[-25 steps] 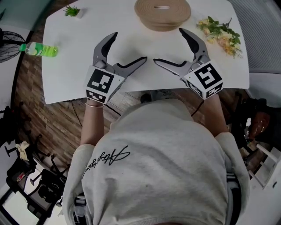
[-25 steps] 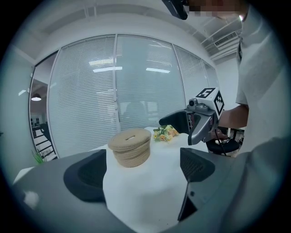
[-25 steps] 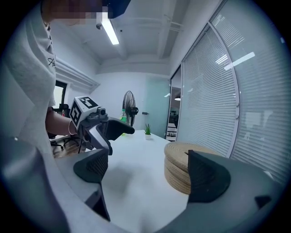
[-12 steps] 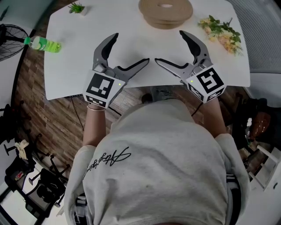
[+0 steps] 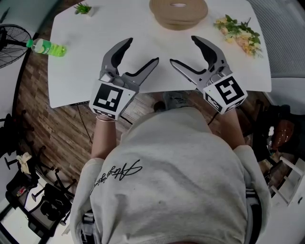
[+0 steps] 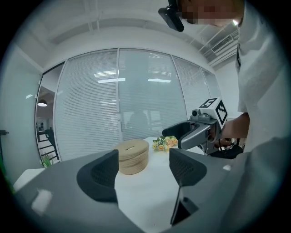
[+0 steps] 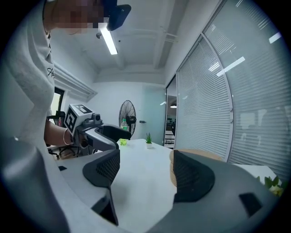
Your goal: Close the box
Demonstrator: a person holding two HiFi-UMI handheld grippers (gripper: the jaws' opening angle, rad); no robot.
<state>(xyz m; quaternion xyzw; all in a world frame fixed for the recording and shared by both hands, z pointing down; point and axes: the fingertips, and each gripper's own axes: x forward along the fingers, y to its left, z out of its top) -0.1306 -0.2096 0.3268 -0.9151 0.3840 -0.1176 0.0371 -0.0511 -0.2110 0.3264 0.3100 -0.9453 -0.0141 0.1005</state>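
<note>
Both grippers empty, well short of the round box.

From the head view: left gripper [image 5: 142,51] and right gripper [image 5: 183,50] side by side over the near edge of the white counter [image 5: 76,71], tips angled toward each other, jaws just narrowed but apart, nothing between either pair; woven box [image 5: 178,12] with slotted top far ahead of both, midway between them. Only in the left gripper view: box [image 6: 132,156] framed in the gap between the jaws, standing clear on the counter, flowers [image 6: 164,143] just right of it, window blinds behind. Only in the right gripper view: box [image 7: 172,167] mostly hidden behind the right-hand jaw, and past the other gripper a green bottle [image 7: 122,142], a small plant [image 7: 148,139] and a standing fan [image 7: 128,119].
</note>
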